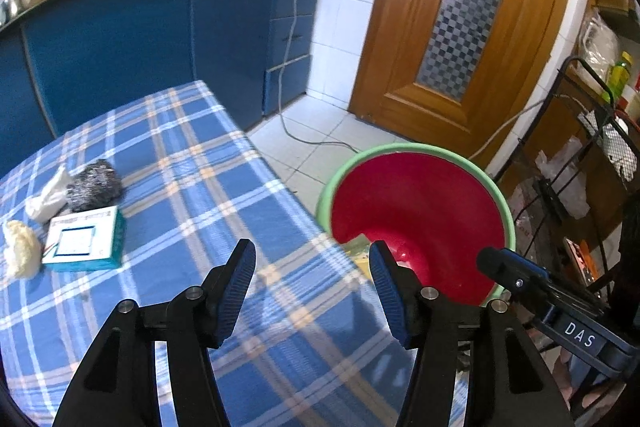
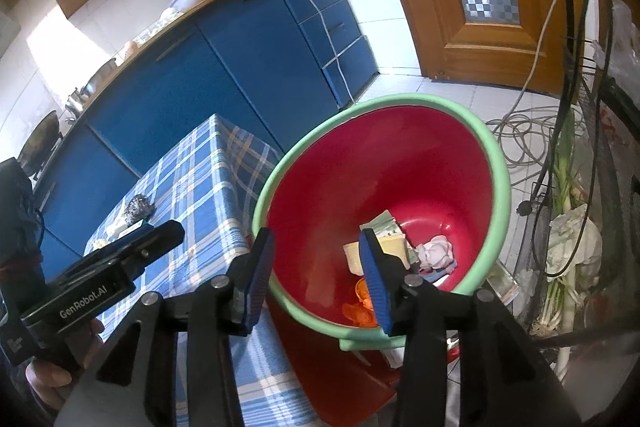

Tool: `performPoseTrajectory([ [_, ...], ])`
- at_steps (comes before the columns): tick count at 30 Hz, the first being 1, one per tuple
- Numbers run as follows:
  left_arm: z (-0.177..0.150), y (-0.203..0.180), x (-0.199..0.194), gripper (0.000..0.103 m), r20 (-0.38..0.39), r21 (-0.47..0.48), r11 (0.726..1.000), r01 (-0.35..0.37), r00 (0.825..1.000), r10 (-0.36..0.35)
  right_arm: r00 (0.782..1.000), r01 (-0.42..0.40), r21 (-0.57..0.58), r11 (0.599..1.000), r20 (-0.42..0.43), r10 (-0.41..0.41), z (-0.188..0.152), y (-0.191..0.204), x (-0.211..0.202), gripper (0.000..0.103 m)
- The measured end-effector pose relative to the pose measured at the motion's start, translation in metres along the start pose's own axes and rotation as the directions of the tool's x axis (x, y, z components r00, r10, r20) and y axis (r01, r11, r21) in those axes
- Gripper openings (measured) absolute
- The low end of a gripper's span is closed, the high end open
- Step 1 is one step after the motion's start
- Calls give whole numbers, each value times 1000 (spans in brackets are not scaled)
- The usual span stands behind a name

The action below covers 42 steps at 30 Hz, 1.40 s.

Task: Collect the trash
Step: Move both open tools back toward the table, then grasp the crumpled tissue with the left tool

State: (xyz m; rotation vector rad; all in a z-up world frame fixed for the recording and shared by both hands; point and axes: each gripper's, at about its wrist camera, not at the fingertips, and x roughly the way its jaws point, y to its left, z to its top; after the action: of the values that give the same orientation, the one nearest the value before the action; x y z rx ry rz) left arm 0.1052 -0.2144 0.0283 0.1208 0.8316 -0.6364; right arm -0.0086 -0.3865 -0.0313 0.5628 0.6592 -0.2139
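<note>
A red bin with a green rim [image 1: 416,203] [image 2: 384,167] stands on the floor by the table's right edge. Inside it lie paper packaging [image 2: 384,235], a crumpled white wad [image 2: 436,253] and orange scraps [image 2: 360,307]. On the blue plaid tablecloth [image 1: 192,195] remain a teal-edged box [image 1: 86,241], a dark scouring ball [image 1: 94,185], a white crumpled wrapper [image 1: 48,197] and a pale crumpled lump [image 1: 20,247]. My left gripper [image 1: 312,263] is open over the table's edge, nothing between its fingers. My right gripper [image 2: 316,251] is open above the bin's near rim, also holding nothing.
Blue kitchen cabinets [image 1: 140,39] run behind the table, a wooden door [image 1: 460,39] to the right. A black wire rack [image 1: 580,155] with bags and bottles stands right of the bin. White cables [image 2: 528,139] lie coiled on the tiled floor.
</note>
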Motion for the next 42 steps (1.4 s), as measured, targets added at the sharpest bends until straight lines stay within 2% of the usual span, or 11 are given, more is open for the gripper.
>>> performPoseTrajectory([
  [3,-1,12,-8,61,15,-15,1000,-24,1000,24,1000,-5,-12,1000,-3,5,-1,7,1,52],
  [12,-4,60,-33,61,52,-81,991,-106,993,110,999,-30,-54,998,-30,28,-5,30,9,57],
  [23,-9,132,-56,61,68,-191,956,-223,968,240,997,-50,-118,992,-61,43,-7,65,25,60],
  [27,-12,157,-60,61,58,-226,938,-263,958,282,997,-53,-135,989,-68,44,-8,78,33,67],
  [37,-16,216,-45,61,-13,-298,888,-351,931,364,994,-75,-192,978,-93,58,-9,111,51,70],
  [42,-16,234,-35,61,-39,-320,871,-373,924,382,992,-91,-223,971,-108,68,-10,129,61,72],
])
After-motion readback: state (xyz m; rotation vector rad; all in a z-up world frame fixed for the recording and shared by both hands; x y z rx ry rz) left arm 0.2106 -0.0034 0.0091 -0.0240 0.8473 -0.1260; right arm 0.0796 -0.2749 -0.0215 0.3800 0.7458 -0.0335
